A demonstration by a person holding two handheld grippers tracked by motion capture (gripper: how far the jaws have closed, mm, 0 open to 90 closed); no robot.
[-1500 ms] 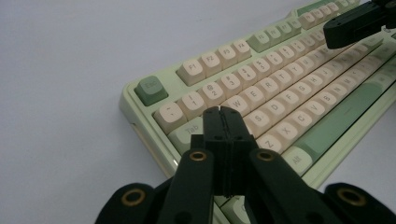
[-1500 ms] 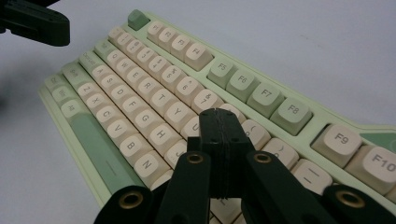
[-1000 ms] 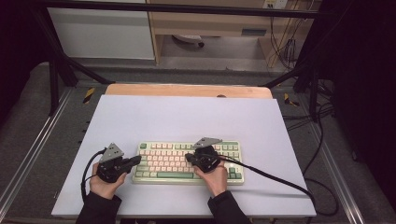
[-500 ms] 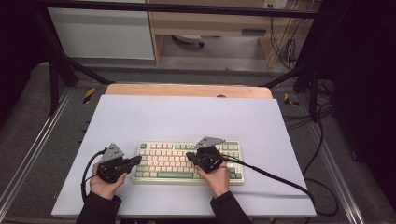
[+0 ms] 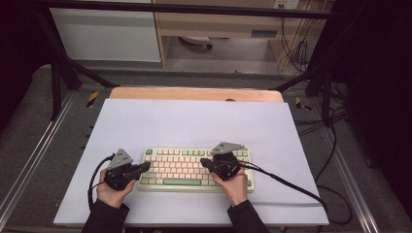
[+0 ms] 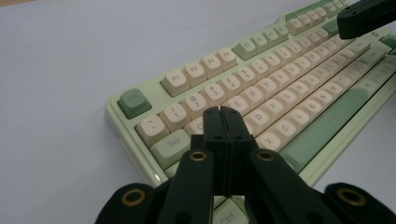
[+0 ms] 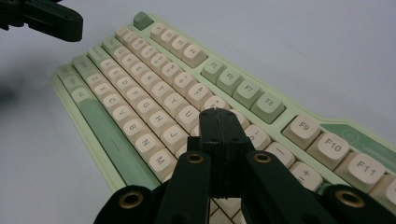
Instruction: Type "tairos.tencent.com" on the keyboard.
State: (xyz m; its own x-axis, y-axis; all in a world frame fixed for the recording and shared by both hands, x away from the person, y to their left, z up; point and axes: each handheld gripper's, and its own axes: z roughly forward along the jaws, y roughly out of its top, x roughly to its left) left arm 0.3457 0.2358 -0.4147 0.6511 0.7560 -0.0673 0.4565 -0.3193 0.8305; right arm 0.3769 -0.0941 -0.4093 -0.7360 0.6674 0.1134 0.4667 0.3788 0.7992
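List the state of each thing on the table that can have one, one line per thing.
Keyboard: flat on the white table cover, keys up, all keycaps in place as far as can be seen.
Left gripper: shut, nothing between its fingers, tip over the keyboard's left end.
Right gripper: shut, holding nothing, tip over the right-hand keys.

A pale sheet (image 5: 194, 121) covers the wooden table (image 5: 194, 93) at centre frame; grey floor (image 5: 29, 136), black frame bars (image 5: 63, 73), white cabinet (image 5: 104, 29) upper left, cables (image 5: 296, 48) upper right.
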